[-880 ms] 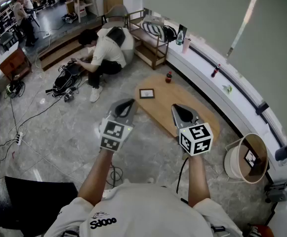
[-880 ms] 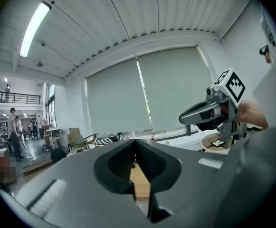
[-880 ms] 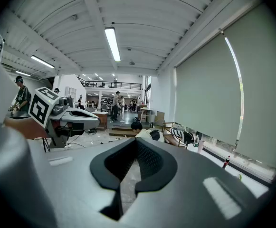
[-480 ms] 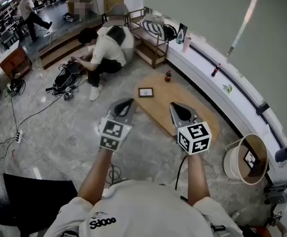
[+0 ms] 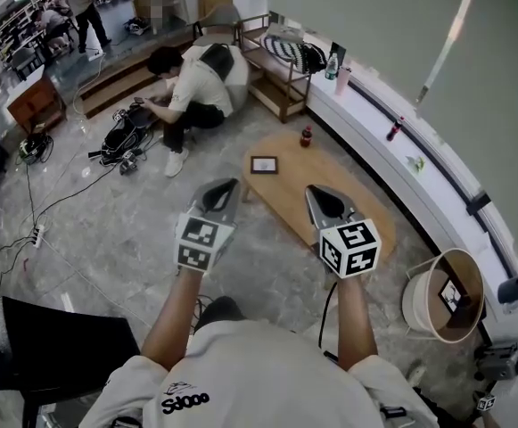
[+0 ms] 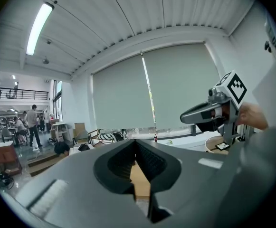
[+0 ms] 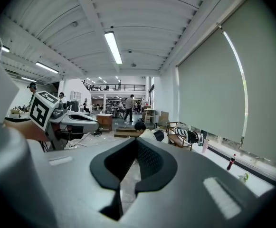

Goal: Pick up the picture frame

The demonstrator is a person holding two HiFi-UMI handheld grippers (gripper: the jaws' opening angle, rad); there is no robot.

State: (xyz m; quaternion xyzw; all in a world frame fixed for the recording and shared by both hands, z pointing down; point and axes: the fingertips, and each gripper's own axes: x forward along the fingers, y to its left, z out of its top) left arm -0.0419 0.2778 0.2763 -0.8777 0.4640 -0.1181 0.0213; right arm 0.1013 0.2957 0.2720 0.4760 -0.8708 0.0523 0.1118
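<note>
The picture frame (image 5: 264,164), small and dark with a pale picture, lies flat at the far left end of the oval wooden table (image 5: 348,194). Both grippers hover side by side in the air, short of the table, and point toward it. My left gripper (image 5: 226,185) is shut and holds nothing; its own view shows the jaws (image 6: 137,144) met, with a strip of the table top below them. My right gripper (image 5: 315,192) is also shut and bare, its jaws (image 7: 137,141) closed over the grey floor. The frame is hidden in both gripper views.
A cola bottle (image 5: 307,136) stands on the table's far edge. A person (image 5: 196,87) crouches on the floor beyond the table by a black bag. A white ledge (image 5: 392,150) runs along the right; a round tub (image 5: 441,294) stands at the near right. Cables cross the floor at left.
Both grippers have kept their place and stayed shut. The head view has shifted slightly, and a person at the far back has walked to the right.
</note>
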